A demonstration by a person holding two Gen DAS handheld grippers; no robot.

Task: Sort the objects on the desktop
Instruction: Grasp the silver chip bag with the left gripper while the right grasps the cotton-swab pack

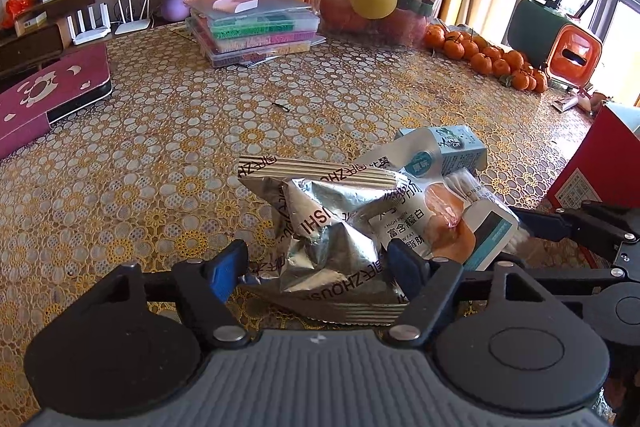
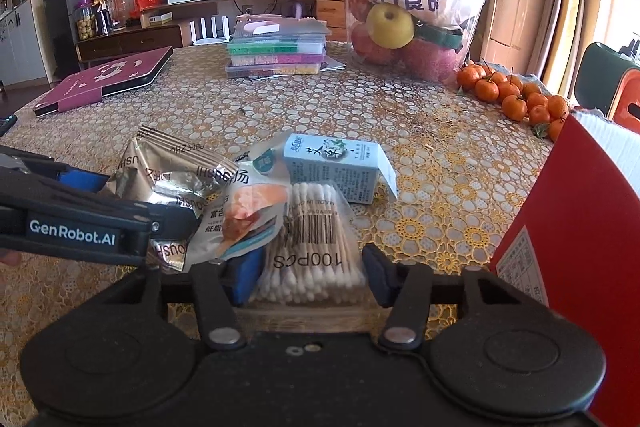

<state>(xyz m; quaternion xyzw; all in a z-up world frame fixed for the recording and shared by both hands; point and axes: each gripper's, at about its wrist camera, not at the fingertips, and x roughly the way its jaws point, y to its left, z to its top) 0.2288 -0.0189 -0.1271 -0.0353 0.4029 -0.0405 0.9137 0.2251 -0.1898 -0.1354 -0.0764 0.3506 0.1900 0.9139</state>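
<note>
Nearest the left wrist camera, the left gripper [image 1: 316,263] stands with jaws spread either side of the crumpled silver foil packet [image 1: 320,227]; the pads appear to touch the foil at both flanks, but whether they pinch it cannot be told from this view. In the right wrist view, the right gripper [image 2: 310,275] likewise straddles the clear pack of cotton swabs [image 2: 316,251], jaws apart and seemingly not yet clamped. The step in hand is judged to be the opening grasp of sorting: each tool is lined up on one item of the small pile. The next move calls for closing on the yielding wrappers, then lifting without dragging the orange-and-white snack pouch [image 2: 244,211], which overlaps both. Just beyond, at one o'clock, lies the pale blue carton [image 2: 336,167], flap open. A red box [image 2: 568,247] stands at three o'clock. Farther off, at twelve, sit stacked bead trays [image 2: 276,51]; tangerines [image 2: 516,95] lie at two o'clock.
</note>
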